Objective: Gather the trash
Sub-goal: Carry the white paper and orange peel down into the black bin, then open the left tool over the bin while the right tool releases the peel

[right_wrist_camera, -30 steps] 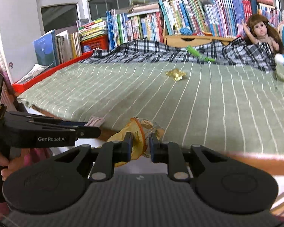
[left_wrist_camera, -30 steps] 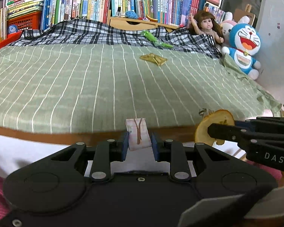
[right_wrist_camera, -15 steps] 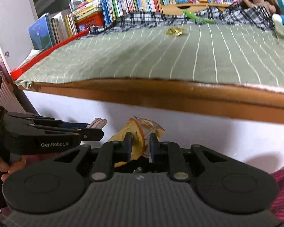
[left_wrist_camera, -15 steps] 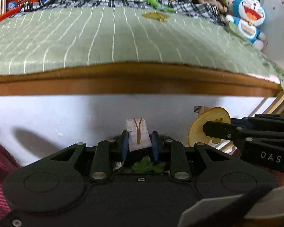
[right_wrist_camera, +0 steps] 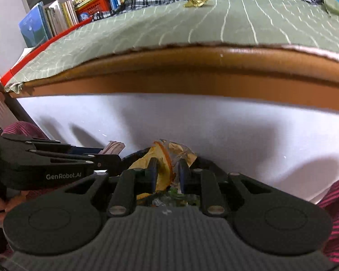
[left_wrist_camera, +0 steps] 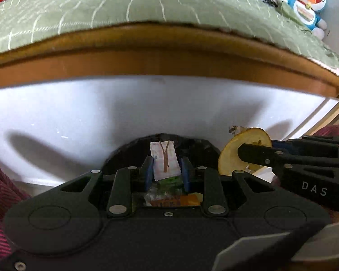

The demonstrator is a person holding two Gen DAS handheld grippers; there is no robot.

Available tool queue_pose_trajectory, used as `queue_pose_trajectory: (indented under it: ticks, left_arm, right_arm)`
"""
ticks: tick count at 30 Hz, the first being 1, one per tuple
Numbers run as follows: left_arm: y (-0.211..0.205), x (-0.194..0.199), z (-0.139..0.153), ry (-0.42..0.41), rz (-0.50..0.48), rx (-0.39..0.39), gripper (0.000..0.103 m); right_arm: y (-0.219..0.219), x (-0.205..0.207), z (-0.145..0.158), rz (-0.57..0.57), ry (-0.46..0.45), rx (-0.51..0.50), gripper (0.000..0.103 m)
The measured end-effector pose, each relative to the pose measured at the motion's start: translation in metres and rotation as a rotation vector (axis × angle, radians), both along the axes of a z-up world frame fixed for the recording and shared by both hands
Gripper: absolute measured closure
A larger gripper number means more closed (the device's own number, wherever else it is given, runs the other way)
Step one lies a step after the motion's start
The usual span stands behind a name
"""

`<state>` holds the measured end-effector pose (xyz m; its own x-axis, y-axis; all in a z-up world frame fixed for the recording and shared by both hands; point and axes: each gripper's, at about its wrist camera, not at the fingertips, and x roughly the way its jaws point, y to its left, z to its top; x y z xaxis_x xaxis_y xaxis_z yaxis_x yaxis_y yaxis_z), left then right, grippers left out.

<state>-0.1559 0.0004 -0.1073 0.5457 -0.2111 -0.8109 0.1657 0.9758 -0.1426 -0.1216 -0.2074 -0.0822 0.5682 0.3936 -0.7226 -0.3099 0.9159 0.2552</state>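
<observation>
Crinkly yellow foil wrapper [right_wrist_camera: 162, 167] clamped between right gripper [right_wrist_camera: 166, 174] fingers, small white paper wrapper [left_wrist_camera: 164, 162] between left gripper [left_wrist_camera: 165, 175] fingers; risking missing black bin [left_wrist_camera: 198, 149] underneath if releasing early.

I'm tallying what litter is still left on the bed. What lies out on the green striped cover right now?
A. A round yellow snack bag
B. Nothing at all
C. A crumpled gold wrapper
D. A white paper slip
C: the gold wrapper lies on the green cover; the white slip and yellow bag are clamped in the left gripper and right gripper.
</observation>
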Motion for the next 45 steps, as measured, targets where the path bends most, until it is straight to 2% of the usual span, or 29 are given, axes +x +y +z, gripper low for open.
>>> queue_pose_trajectory:
  ticks: [10, 21, 24, 25, 27, 29, 33, 35, 45]
  left_arm:
    - [-0.004, 0.005, -0.018, 0.039, 0.008, 0.012, 0.078]
    - [-0.015, 0.018, -0.021, 0.061, 0.015, 0.015, 0.078]
    - [-0.014, 0.015, -0.02, 0.061, 0.021, 0.014, 0.071]
    - [-0.012, 0.014, -0.022, 0.06, 0.024, 0.013, 0.065]
    - [-0.01, 0.012, -0.021, 0.055, 0.027, 0.014, 0.059]
    - [-0.01, 0.012, -0.02, 0.052, 0.029, 0.015, 0.049]
    - [-0.008, 0.009, -0.015, 0.041, 0.035, 0.017, 0.044]
    - [-0.007, 0.008, -0.013, 0.035, 0.035, 0.017, 0.038]
    - [-0.002, -0.003, 0.018, -0.031, 0.015, 0.031, 0.028]
  right_arm:
    - [0.003, 0.004, -0.016, -0.016, 0.041, -0.013, 0.078]
    - [0.01, 0.008, -0.023, -0.023, 0.063, -0.015, 0.074]
    - [0.006, 0.008, -0.024, -0.021, 0.065, -0.011, 0.073]
    - [0.006, 0.009, -0.024, -0.021, 0.066, -0.011, 0.071]
    - [0.004, 0.008, -0.025, -0.018, 0.065, -0.009, 0.054]
    - [0.003, 0.007, -0.025, -0.016, 0.064, -0.007, 0.053]
    - [0.003, 0.006, -0.022, -0.016, 0.055, -0.011, 0.047]
    - [0.002, 0.005, -0.02, -0.014, 0.05, -0.011, 0.046]
    - [-0.003, -0.002, 0.003, -0.006, -0.002, -0.019, 0.035]
